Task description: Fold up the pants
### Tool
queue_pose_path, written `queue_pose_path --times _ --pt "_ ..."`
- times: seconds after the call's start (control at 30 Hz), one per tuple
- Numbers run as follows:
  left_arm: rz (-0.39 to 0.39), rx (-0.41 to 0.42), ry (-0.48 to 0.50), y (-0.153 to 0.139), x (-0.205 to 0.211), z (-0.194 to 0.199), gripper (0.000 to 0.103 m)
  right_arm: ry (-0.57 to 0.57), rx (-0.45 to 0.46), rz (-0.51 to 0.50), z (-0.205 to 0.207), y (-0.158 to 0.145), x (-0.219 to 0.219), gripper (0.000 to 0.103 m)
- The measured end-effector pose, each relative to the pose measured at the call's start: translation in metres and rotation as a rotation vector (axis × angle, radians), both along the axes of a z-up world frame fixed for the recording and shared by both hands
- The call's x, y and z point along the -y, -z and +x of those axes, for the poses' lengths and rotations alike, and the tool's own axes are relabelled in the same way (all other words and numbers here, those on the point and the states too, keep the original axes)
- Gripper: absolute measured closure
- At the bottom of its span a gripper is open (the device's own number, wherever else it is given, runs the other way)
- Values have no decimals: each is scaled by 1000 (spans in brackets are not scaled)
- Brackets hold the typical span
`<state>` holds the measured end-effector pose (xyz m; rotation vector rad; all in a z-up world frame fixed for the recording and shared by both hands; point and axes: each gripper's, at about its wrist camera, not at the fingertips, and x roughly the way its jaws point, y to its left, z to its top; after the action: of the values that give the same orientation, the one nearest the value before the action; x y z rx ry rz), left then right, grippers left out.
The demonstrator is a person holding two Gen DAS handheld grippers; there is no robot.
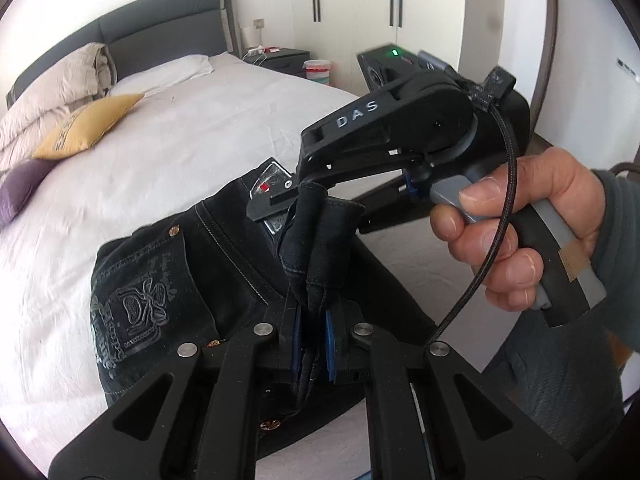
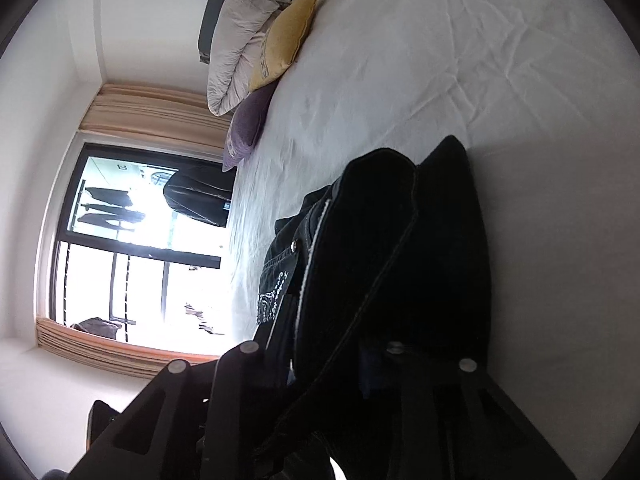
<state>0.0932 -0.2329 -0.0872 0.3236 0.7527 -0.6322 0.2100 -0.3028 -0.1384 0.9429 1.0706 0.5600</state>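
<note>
Found left gripper (image 1: 312, 344) and right gripper (image 1: 298, 196) pinching bunched pants (image 1: 192, 264) at centre frame; slippage risked from uneven folds.

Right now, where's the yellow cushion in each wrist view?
Left wrist: yellow cushion at left, on the bed beside the folded duvet.
Right wrist: yellow cushion at top centre, rotated on its side.
Shared landmark: purple cushion next to it.
</note>
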Motion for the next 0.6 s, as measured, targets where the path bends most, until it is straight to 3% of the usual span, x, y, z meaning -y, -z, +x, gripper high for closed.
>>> queue_pose_path --times 0.23,0.3,0.4,0.5,0.6 --pt "33 75 30 -10 25 -12 96 9 71 -44 0 -27 26 79" --pt "72 31 36 4 32 -11 95 -1 37 -55 6 -12 27 79" --pt "160 -42 58 46 44 -9 94 -8 -52 -150 -5 33 31 82" --pt "179 2 58 60 48 -23 91 45 -33 -62 -19 48 44 82" --pt "172 -8 56 57 46 -29 89 48 -31 -48 -24 43 51 68"
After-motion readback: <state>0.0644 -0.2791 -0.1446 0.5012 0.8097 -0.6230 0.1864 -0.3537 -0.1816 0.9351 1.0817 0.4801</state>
